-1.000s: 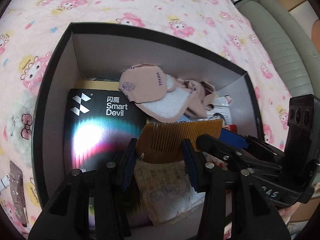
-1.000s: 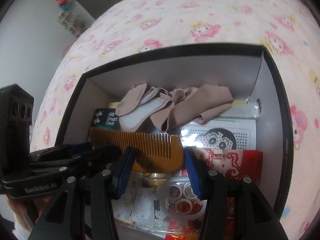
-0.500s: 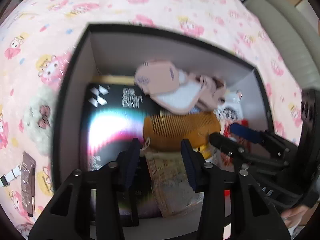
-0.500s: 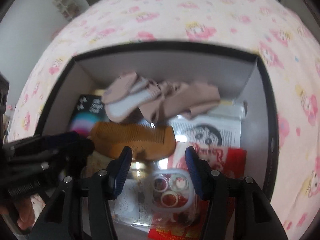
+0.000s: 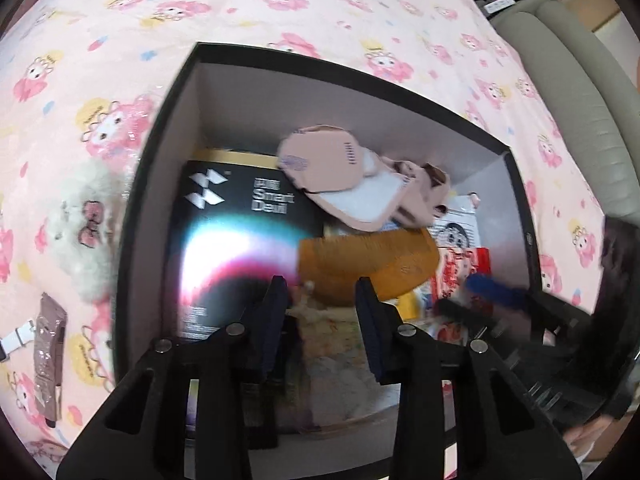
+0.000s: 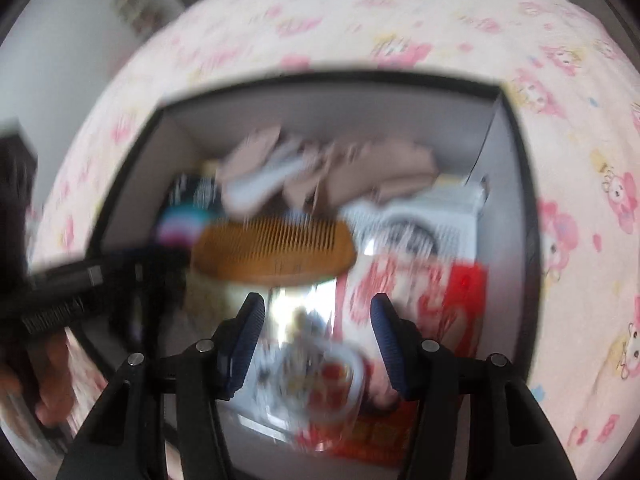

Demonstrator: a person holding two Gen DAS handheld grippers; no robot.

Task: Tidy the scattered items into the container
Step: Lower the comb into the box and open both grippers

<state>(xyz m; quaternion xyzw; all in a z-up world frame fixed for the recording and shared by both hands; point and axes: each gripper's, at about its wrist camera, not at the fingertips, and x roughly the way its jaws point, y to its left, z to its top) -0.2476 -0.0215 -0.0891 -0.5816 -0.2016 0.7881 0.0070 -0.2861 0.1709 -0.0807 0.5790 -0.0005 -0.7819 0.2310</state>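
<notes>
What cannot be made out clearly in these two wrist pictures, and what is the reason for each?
- Right wrist view: motion blur smears the prints on the packets and the socks.
- Left wrist view: glare washes out the black Smart Devil box; the left gripper covers what lies below the comb.
- Left wrist view: the brown sachet and white strap outside the container are small; the strap is cut off.

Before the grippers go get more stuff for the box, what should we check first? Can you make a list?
1. Wooden comb lies inside the box, free of both grippers: ok.
2. Left gripper holds nothing: ok.
3. Right gripper holds nothing: ok.
4. Everything tidied: not ok; a brown tube and a fluffy white toy lie on the pink bedsheet outside the box.
5. Room left in the box: cannot tell; it looks crowded.
</notes>
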